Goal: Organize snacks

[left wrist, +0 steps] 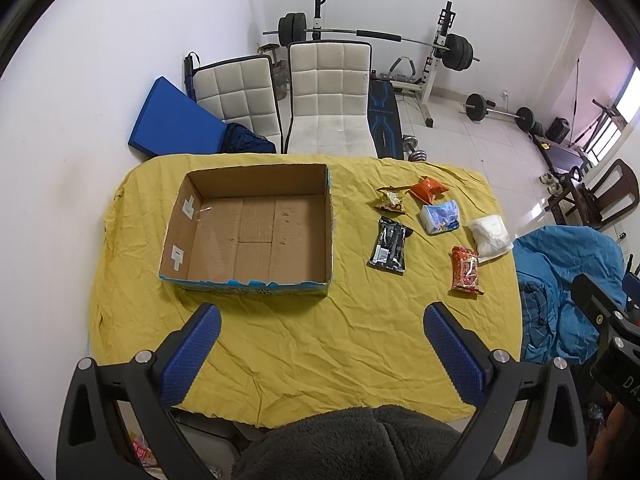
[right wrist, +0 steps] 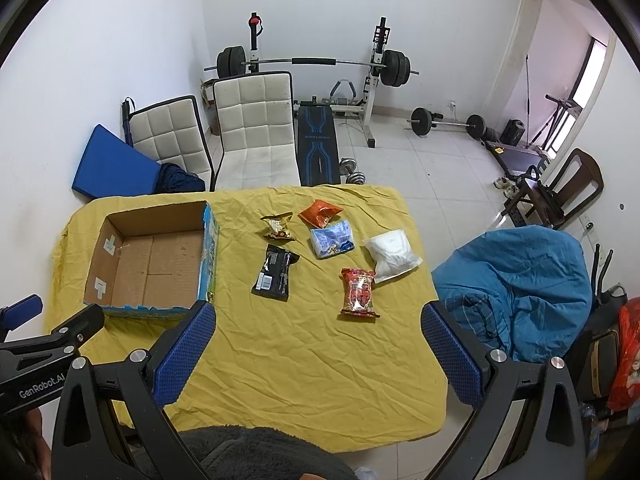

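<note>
An empty open cardboard box (left wrist: 256,232) (right wrist: 152,264) sits on the left of the yellow-clothed table (left wrist: 304,352) (right wrist: 304,344). To its right lie several snack packs: a black one (left wrist: 389,245) (right wrist: 275,273), a red one (left wrist: 465,270) (right wrist: 359,292), a white one (left wrist: 489,237) (right wrist: 391,255), a light blue one (left wrist: 440,217) (right wrist: 333,238), an orange one (left wrist: 429,189) (right wrist: 320,212) and a gold one (left wrist: 391,200) (right wrist: 277,227). My left gripper (left wrist: 322,312) hangs open above the table's near side, holding nothing. My right gripper (right wrist: 318,310) is open too, in front of the snacks.
Two white padded chairs (left wrist: 328,92) stand behind the table, with a blue mat (left wrist: 172,120) against the wall. A weight bench and barbells (left wrist: 436,52) fill the back. A blue blanket heap (right wrist: 520,280) lies right of the table. Grey fleece (left wrist: 352,444) covers the near edge.
</note>
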A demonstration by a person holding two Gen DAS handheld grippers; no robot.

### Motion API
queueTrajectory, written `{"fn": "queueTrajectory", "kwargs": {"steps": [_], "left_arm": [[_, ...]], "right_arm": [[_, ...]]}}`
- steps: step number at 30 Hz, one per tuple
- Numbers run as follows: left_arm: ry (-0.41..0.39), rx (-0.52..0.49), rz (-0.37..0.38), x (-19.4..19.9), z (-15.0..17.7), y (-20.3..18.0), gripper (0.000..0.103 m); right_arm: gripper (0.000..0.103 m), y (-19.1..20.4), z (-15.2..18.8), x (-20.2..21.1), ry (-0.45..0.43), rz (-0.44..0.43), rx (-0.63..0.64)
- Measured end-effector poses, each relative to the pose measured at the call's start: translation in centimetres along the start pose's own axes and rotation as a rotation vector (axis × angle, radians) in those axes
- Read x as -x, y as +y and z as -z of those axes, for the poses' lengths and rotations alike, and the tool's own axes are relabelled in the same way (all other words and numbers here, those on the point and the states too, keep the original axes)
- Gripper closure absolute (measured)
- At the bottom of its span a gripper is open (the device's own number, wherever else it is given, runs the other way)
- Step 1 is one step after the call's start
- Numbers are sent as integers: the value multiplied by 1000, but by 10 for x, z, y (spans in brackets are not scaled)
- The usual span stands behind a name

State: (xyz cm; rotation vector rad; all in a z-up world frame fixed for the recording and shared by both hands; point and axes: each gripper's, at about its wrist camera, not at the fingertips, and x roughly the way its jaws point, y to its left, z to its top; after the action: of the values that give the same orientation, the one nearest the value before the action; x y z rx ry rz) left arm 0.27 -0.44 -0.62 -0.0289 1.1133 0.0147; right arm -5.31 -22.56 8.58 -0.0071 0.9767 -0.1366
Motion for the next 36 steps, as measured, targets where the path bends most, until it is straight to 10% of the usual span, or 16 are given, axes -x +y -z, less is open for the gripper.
{"fn": "queueTrajectory", "kwargs": {"steps": [36], "left_arm": [[-86, 4, -15, 23, -7, 0, 0]], "right_arm": [[0, 1, -6, 20, -43, -1, -1]]}}
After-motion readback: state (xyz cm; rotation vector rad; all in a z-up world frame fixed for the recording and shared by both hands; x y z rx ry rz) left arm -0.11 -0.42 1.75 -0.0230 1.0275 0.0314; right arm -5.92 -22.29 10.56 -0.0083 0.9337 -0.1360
